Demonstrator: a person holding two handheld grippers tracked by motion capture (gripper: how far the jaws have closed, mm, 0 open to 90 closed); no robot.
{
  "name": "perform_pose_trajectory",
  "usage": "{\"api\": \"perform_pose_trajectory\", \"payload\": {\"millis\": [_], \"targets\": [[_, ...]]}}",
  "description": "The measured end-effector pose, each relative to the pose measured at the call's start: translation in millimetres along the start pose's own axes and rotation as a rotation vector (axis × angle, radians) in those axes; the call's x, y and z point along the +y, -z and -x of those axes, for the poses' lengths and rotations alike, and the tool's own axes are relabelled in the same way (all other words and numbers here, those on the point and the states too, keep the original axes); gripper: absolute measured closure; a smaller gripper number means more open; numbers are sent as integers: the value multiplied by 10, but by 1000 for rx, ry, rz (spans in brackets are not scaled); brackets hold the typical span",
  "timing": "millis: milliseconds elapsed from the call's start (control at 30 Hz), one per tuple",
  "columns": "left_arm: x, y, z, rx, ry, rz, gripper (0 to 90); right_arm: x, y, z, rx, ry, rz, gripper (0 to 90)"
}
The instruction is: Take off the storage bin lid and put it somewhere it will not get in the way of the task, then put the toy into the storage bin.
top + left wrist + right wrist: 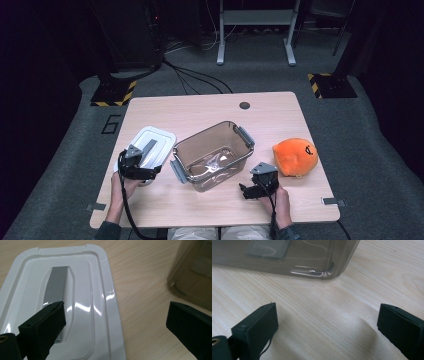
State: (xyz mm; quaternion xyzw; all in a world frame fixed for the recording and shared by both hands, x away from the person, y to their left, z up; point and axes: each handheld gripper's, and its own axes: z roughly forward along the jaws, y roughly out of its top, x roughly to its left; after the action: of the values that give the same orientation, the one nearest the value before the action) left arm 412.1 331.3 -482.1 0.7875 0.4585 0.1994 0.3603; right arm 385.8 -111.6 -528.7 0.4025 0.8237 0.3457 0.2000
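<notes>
A clear brownish plastic box with grey side latches stands open in the middle of the table. Its white lid with a grey handle strip lies flat to the left. An orange plush toy rests to the right of the box. My left gripper hovers open over the lid's near right edge; one jaw is above the lid, the other over bare wood. My right gripper is open just in front of the box's near corner, jaws empty over the table.
The wooden table has a round cable hole at the back. Grey carpet surrounds it, with cables and stand bases with yellow-black tape beyond the far edge.
</notes>
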Motion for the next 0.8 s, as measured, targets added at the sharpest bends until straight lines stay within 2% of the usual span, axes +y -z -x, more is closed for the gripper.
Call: {"api": "perform_pose_trajectory", "payload": {"millis": [333,433,467,800], "targets": [[-142,72,258,-24,-30,23,19,0,-1,0,-1,-1,1,25],[-175,91,371,-42,-56,30,19,0,0,2,1,0,0,25],[-190,90,416,-47,-74,29,18,0,-1,2,1,0,0,25],[-329,0,718,-88,-126,6,18,0,-1,1,-1,5,2,25]]}}
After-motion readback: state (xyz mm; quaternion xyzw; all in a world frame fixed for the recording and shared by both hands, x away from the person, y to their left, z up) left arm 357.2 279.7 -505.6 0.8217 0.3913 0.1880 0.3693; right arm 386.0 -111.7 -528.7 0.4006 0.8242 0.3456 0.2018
